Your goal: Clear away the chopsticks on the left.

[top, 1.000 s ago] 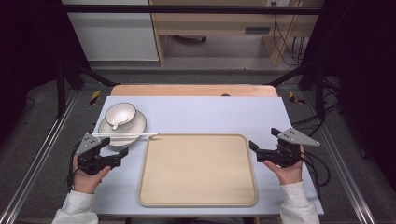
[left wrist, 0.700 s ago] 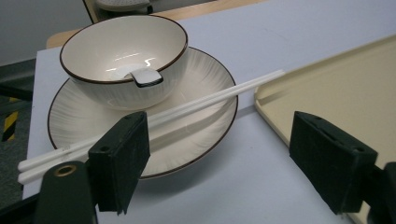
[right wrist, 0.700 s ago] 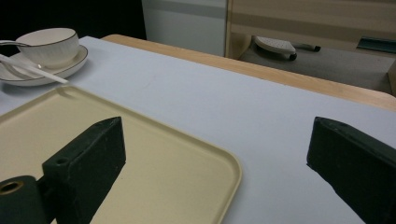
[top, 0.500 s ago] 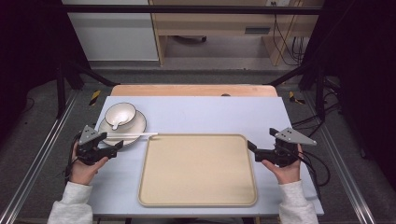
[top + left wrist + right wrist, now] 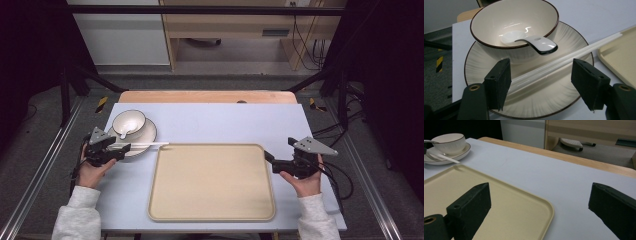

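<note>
A cream bowl (image 5: 128,122) with a dark rim stands on a ribbed plate (image 5: 148,134) at the table's left. A white spoon (image 5: 536,43) rests in the bowl. White chopsticks (image 5: 574,53) lie across the plate's near side, their far ends reaching a beige tray (image 5: 212,182). My left gripper (image 5: 541,82) hovers low over the plate. Its jaws have just been closing and stand either side of the chopsticks' near ends, with a clear gap at the right pad. My right gripper (image 5: 268,159) is open at the tray's right edge, jaws wide over the tray corner (image 5: 511,207).
The pale blue table top (image 5: 225,122) has a wooden strip along its far edge. Metal rails run down both sides of the table. Beyond it are a shelf unit and cables on the floor.
My left gripper has moved away from the person onto the plate's near rim and now straddles the chopsticks. The right gripper has stayed in place.
</note>
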